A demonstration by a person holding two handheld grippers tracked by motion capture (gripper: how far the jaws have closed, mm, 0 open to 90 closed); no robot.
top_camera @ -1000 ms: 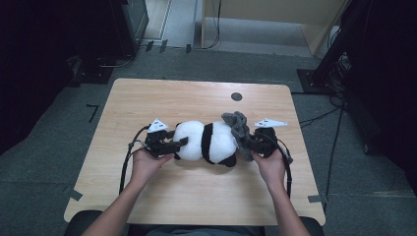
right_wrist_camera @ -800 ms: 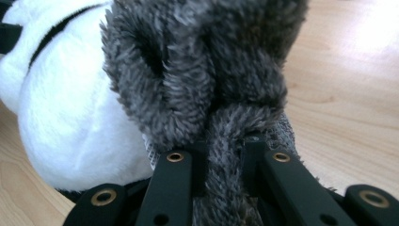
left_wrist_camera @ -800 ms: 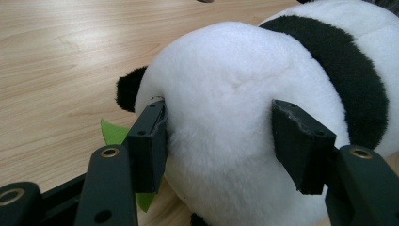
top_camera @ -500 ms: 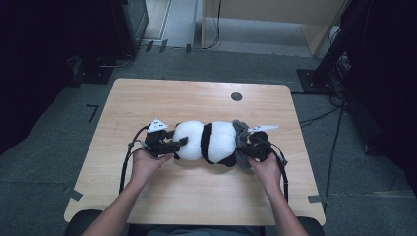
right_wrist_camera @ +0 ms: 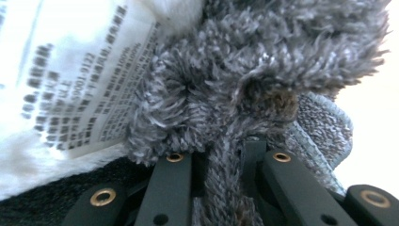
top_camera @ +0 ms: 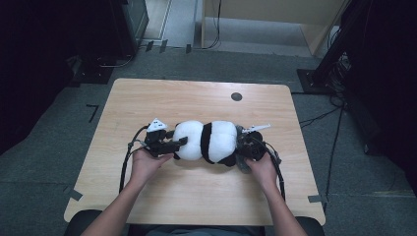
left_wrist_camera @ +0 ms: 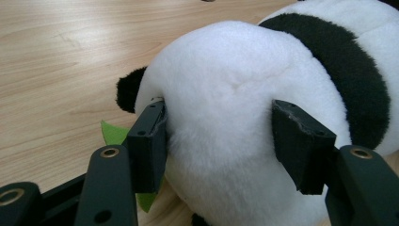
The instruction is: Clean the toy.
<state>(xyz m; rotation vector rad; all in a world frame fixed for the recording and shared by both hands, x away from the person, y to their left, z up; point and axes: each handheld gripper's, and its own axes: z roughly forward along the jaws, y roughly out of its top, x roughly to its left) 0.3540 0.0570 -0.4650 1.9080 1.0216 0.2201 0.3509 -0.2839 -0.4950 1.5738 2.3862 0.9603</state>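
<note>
A black-and-white panda plush point(top_camera: 206, 140) lies on its side mid-table. My left gripper point(top_camera: 179, 143) is shut on its round white left end; in the left gripper view the two pads point(left_wrist_camera: 148, 141) press into the fur of the panda point(left_wrist_camera: 235, 89). A green leaf piece point(left_wrist_camera: 113, 134) pokes out under it. My right gripper point(top_camera: 242, 142) sits at the panda's right end, shut on a grey fuzzy cloth point(top_camera: 242, 163). In the right gripper view this cloth point(right_wrist_camera: 263, 61) is pinched between the jaws of my right gripper point(right_wrist_camera: 223, 160), beside a white printed label point(right_wrist_camera: 70, 80).
The wooden table point(top_camera: 196, 98) has a small black round hole point(top_camera: 236, 96) near its far edge. Cables trail from both grippers toward the near edge. Dark equipment and cables stand on the floor around the table.
My right gripper has come down and closer to the panda's right end, bringing the grey cloth down from above it. The left gripper and the panda have stayed put.
</note>
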